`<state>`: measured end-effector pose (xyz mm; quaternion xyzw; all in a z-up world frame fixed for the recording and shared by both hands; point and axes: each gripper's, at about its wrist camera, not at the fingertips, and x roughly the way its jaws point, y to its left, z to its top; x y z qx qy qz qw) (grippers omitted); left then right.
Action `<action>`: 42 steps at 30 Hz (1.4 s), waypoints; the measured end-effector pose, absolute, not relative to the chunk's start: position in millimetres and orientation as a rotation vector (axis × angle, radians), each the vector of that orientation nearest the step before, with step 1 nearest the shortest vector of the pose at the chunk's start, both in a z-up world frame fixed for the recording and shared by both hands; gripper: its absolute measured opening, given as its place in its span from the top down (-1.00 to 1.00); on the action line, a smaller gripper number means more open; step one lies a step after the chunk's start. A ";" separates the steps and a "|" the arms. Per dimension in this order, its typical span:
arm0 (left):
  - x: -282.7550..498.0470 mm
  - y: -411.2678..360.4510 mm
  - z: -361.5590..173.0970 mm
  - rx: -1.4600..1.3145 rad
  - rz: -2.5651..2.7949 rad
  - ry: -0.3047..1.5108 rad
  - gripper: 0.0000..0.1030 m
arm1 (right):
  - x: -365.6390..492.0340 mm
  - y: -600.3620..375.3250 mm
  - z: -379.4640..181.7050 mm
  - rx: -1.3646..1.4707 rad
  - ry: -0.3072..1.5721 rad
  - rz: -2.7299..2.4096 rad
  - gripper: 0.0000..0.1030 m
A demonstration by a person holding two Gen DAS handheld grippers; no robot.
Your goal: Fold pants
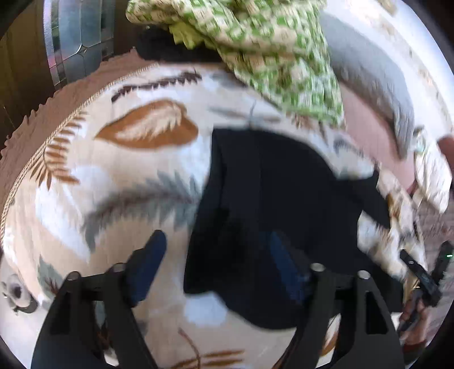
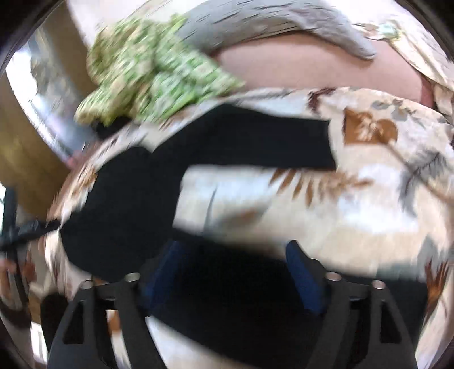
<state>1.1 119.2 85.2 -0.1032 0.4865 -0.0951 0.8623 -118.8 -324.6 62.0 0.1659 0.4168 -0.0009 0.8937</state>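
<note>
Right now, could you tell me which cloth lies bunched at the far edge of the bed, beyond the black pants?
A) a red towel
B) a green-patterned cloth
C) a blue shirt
B: the green-patterned cloth lies crumpled past the black pants on the leaf-print bedspread.

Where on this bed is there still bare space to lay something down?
Bare leaf-print bedspread lies open between the black pants and the bed's braided edge in the left wrist view. In the right wrist view, another bare stretch sits between the pants' two dark parts, reaching to the right. It is crowded at the far end: the green patterned cloth and grey pillow.
</note>
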 end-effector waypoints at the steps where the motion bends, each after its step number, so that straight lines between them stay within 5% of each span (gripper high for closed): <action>1: 11.1 121.8 87.0 -0.230 -0.205 1.009 -0.66 | -110.6 -330.8 63.2 0.376 0.852 -0.018 -0.61; 9: 103.8 107.6 56.9 -0.283 -0.182 1.045 -0.67 | -54.1 -423.8 6.0 0.795 0.844 -0.250 -0.61; 16: 151.5 83.6 16.3 -0.213 -0.149 1.150 -0.69 | -29.7 -437.4 -2.3 0.890 0.765 -0.267 -0.67; 17: 149.5 75.5 18.1 -0.151 -0.162 1.119 -0.67 | -22.7 -435.0 -1.3 0.861 0.767 -0.268 -0.45; 18: 146.8 68.7 19.7 -0.112 -0.201 1.105 -0.59 | -16.2 -432.2 -0.2 0.832 0.772 -0.265 0.44; 19: 144.2 61.5 22.0 -0.075 -0.252 1.097 -0.06 | -10.9 -430.5 0.3 0.807 0.783 -0.267 0.92; 22: 130.1 54.4 36.2 -0.007 -0.279 1.066 0.87 | -11.8 -430.1 7.2 0.816 0.786 -0.191 0.89; 23: 123.2 56.5 44.1 -0.013 -0.307 1.049 0.94 | -20.0 -429.4 20.6 0.785 0.754 -0.174 0.89; 32: 37.4 91.6 103.2 -0.085 -0.489 0.898 0.94 | -150.4 -463.8 116.1 0.669 0.587 -0.160 0.89; 42: -12.4 136.7 49.7 -0.152 -0.405 1.070 0.96 | -258.8 -457.2 52.9 0.716 0.763 -0.191 0.89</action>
